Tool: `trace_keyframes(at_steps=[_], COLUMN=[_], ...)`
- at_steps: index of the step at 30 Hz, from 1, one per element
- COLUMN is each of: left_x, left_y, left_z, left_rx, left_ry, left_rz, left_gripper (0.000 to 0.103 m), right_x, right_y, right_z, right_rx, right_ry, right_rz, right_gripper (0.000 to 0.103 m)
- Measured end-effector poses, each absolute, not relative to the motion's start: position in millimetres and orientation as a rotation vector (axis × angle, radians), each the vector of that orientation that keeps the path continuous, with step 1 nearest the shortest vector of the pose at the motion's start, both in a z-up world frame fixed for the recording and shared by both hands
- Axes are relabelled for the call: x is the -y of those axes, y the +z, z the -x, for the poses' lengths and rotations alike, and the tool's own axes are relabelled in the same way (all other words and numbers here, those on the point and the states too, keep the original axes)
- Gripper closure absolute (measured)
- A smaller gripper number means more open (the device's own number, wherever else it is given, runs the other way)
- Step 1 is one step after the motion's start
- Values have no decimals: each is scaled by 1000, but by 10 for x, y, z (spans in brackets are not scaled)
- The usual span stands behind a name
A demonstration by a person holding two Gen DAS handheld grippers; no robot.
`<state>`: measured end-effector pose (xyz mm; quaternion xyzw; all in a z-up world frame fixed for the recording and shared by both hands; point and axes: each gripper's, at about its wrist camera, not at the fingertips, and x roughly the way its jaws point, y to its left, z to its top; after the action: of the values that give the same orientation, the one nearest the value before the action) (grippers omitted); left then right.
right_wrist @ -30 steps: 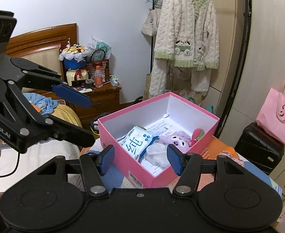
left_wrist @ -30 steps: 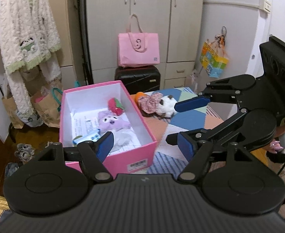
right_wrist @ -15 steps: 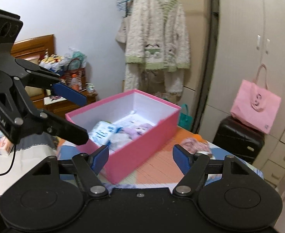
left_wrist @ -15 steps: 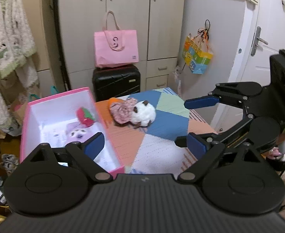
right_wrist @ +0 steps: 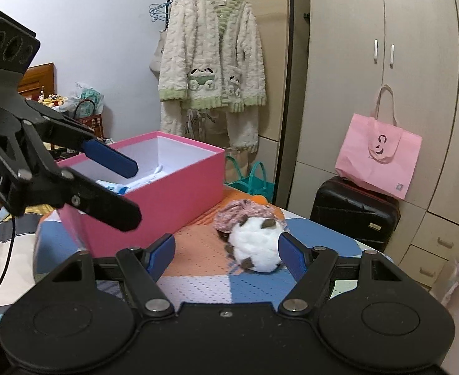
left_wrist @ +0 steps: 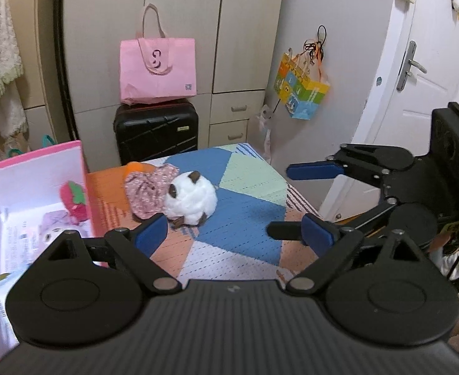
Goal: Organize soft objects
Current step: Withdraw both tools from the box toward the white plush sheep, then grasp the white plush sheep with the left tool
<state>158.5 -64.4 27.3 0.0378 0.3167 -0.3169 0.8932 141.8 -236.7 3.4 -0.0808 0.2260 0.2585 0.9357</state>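
Item: white plush toy (right_wrist: 256,251), round, brown patches; lies lower centre of the right wrist view on the patchwork mat (left_wrist: 245,215), touching a floral fabric piece (left_wrist: 148,187) behind it

Right gripper (right_wrist: 226,257): jaws wide apart, empty, plush near its right finger rather than centred

Left gripper (left_wrist: 234,232): jaws apart, empty, plush just beyond its left finger

Pink box (right_wrist: 173,200): left of frame in both views, open, already holding a strawberry toy (left_wrist: 73,198) and other soft items

Risks (judged): off-centre closing may pinch only fluff and let the plush roll away; floral piece may drag along; the two grippers sit close and could collide

Room: wardrobe (right_wrist: 385,62), black suitcase (left_wrist: 156,134) with pink bag (left_wrist: 157,68) on top, fleecy robe (right_wrist: 212,62) hanging upper centre, door (left_wrist: 429,72) at right
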Motion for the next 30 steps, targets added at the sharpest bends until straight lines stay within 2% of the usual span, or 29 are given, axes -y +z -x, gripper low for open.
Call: trace_keyframes(at_steps=[7, 12, 20, 28, 30], left_x=[805, 866, 956, 995, 985], left_y=[58, -128, -503, -724, -746], left_z=[-1803, -1994, -2305, -2553, -2597], left_rx=[-648, -670, -706, -700, -697], left_ry=[-619, -576, -467, -405, -400], left_rz=[-4, 45, 125, 170, 183], left_gripper=[10, 10, 11, 11, 11], right_x=[2415, 2391, 2282, 2197, 2198], right_y=[-270, -442, -639, -846, -871], right_z=[-1671, -1920, -2186, -2366, -2395], right_rx=[-412, -536, -550, -497, -477], right_ry=[569, 626, 559, 588, 582], right_rz=[182, 173, 276, 360, 375], right_gripper=[26, 26, 25, 25, 14])
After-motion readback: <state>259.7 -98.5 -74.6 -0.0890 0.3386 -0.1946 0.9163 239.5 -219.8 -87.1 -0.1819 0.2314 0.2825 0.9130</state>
